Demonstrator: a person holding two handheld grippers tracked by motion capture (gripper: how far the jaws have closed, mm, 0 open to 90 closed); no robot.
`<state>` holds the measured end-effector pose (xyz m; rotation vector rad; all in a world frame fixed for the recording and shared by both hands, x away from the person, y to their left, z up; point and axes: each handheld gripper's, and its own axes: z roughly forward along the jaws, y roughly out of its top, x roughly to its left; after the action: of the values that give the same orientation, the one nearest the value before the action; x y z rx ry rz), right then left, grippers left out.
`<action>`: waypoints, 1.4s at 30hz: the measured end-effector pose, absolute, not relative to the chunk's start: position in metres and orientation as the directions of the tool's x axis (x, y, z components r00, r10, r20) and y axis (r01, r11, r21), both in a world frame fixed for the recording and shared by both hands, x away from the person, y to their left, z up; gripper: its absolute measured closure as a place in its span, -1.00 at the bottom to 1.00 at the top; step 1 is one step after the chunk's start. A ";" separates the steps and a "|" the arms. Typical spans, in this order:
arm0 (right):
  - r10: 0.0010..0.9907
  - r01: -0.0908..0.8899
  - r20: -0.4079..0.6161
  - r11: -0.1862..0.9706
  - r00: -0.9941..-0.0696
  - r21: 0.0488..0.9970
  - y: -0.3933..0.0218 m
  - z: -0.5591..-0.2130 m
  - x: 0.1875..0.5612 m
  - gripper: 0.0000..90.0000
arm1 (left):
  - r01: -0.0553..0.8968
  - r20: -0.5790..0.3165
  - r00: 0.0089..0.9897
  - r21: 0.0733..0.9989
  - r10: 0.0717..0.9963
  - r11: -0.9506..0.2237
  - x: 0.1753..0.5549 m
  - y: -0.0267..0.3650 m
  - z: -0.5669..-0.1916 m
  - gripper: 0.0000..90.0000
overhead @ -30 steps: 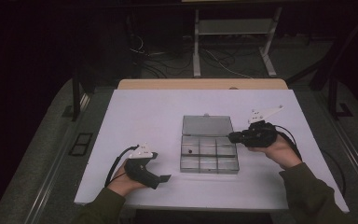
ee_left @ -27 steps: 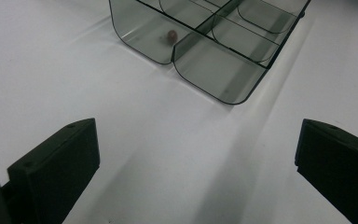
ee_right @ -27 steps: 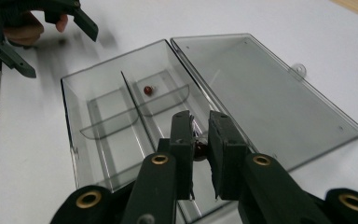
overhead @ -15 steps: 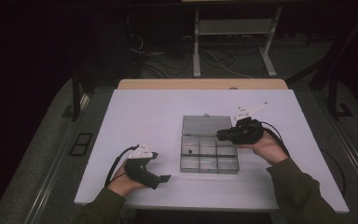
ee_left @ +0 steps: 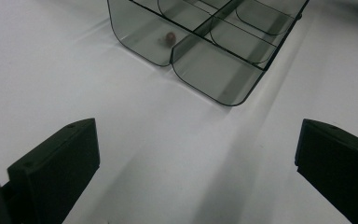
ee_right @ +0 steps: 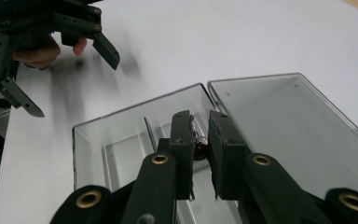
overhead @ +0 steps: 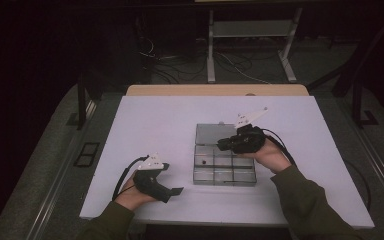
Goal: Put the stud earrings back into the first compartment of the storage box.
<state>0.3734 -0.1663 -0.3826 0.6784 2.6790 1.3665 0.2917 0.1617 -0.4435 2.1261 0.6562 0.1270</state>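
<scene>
White table (overhead: 155, 125), dark surrounding room

White table (overhead: 145, 130) carries a clear compartment box (overhead: 224, 170).

You have two hand-held grippers, left (overhead: 176, 190) and right (overhead: 221, 145), one clear box (overhead: 224, 175), and two small beads (ee_left: 169, 36) (ee_right: 200, 150).

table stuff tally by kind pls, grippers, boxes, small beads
grippers: 2, left gripper open, right gripper shut on a bead
compartment box: 1, lid open
small dark beads: 2, the other bead in a corner compartment
total: 5
</scene>
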 end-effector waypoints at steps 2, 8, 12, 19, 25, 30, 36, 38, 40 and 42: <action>0.398 0.355 0.148 0.518 -0.905 0.778 -0.154 -0.384 0.375 0.76 | 0.407 -0.146 0.855 0.782 0.497 -0.471 0.292 0.162 -0.443 -1.00; 0.375 0.344 0.144 0.548 -0.916 0.763 -0.131 -0.392 0.377 0.76 | 0.409 -0.150 0.854 0.784 0.498 -0.466 0.291 0.162 -0.443 -1.00; 0.368 0.331 0.121 0.586 -0.922 0.739 -0.120 -0.401 0.378 0.76 | 0.413 -0.154 0.853 0.784 0.499 -0.464 0.291 0.162 -0.443 -1.00; 0.368 0.332 0.102 0.643 -0.924 0.690 -0.112 -0.416 0.378 0.76 | 0.414 -0.157 0.853 0.784 0.498 -0.463 0.292 0.162 -0.444 -1.00; 0.362 0.326 0.091 0.664 -0.928 0.673 -0.109 -0.422 0.380 0.75 | 0.418 -0.164 0.852 0.786 0.498 -0.455 0.292 0.165 -0.444 -1.00; 0.373 0.336 0.096 0.658 -0.923 0.673 -0.112 -0.422 0.382 0.70 | 0.415 -0.162 0.853 0.787 0.495 -0.457 0.293 0.165 -0.444 -1.00; 0.382 0.346 0.109 0.634 -0.918 0.692 -0.119 -0.417 0.380 0.59 | 0.416 -0.159 0.852 0.784 0.499 -0.460 0.293 0.164 -0.444 -1.00; 0.393 0.356 0.114 0.626 -0.913 0.693 -0.121 -0.415 0.379 0.59 | 0.415 -0.157 0.853 0.784 0.498 -0.462 0.292 0.163 -0.444 -1.00; 0.400 0.360 0.115 0.616 -0.909 0.701 -0.125 -0.413 0.378 0.59 | 0.413 -0.154 0.854 0.782 0.497 -0.467 0.293 0.163 -0.444 -1.00; 0.408 0.375 0.132 0.602 -0.903 0.705 -0.126 -0.412 0.377 0.61 | 0.414 -0.154 0.853 0.782 0.498 -0.466 0.292 0.162 -0.444 -1.00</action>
<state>0.3771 -0.1259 -0.4118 0.6781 2.7727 1.2058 0.2923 0.1622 -0.4442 2.1204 0.6614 0.1184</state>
